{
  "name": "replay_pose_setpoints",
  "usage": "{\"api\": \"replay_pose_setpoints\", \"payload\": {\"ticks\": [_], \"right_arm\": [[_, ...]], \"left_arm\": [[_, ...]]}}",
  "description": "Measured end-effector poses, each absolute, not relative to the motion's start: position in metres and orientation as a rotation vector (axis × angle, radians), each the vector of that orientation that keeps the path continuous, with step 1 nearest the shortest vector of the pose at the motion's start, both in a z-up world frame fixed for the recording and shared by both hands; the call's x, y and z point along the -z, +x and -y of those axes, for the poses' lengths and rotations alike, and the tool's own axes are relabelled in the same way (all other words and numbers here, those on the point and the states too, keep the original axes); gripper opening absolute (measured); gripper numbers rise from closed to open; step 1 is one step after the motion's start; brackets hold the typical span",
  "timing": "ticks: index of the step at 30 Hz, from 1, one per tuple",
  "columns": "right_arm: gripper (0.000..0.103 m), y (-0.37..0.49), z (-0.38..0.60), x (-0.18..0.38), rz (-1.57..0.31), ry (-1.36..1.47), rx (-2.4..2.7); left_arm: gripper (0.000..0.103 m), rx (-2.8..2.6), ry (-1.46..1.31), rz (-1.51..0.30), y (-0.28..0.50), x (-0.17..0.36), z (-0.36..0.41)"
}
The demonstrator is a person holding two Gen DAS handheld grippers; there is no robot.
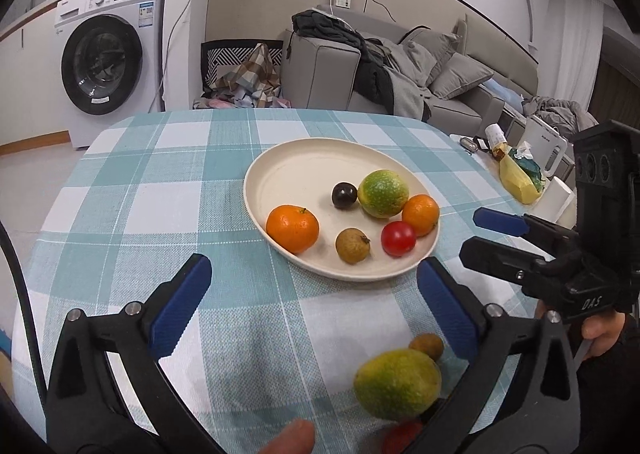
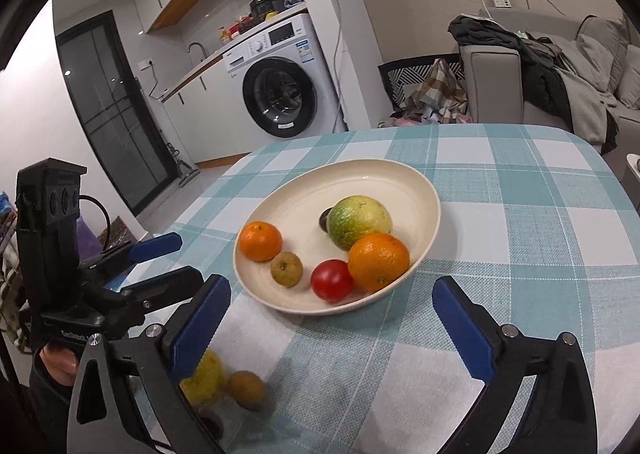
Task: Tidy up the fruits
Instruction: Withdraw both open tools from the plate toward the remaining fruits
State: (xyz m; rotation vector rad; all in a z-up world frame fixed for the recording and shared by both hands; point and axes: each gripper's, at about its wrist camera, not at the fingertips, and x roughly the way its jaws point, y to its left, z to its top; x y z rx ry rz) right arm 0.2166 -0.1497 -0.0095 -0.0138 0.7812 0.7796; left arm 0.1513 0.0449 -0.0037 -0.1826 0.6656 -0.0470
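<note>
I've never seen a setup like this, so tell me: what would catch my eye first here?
The cream plate in the middle of the checked tablecloth, holding six fruits, among them a big green fruit and a red tomato. In the foreground, the blue-padded left gripper and right gripper both stand open and empty. More fruit lies loose on the cloth near you, including a yellow-green fruit.

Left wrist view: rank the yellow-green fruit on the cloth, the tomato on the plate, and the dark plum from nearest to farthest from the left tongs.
1. Yellow-green fruit: on the cloth, low right, between the left tongs' arms.
2. Tomato: near edge of the plate, right side.
3. Dark plum: mid-plate, beside the green fruit.
</note>
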Motion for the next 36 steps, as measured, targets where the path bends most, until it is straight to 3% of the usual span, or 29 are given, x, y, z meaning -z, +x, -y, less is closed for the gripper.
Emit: {"api": "replay_pose_setpoints", "payload": {"ticks": [31,36], "right_arm": [[0.102,0.176,0.129,0.035,-0.908,-0.336,-0.943],[0.084,0.177,0.128,0.038,-0.926,-0.338,-0.957]], "left_arm": [[0.102,0.139,-0.134,-0.780,0.111,0.028,-0.018],[0.102,0.157,-0.121,-0.790,0.111,0.030,-0.014]]}}
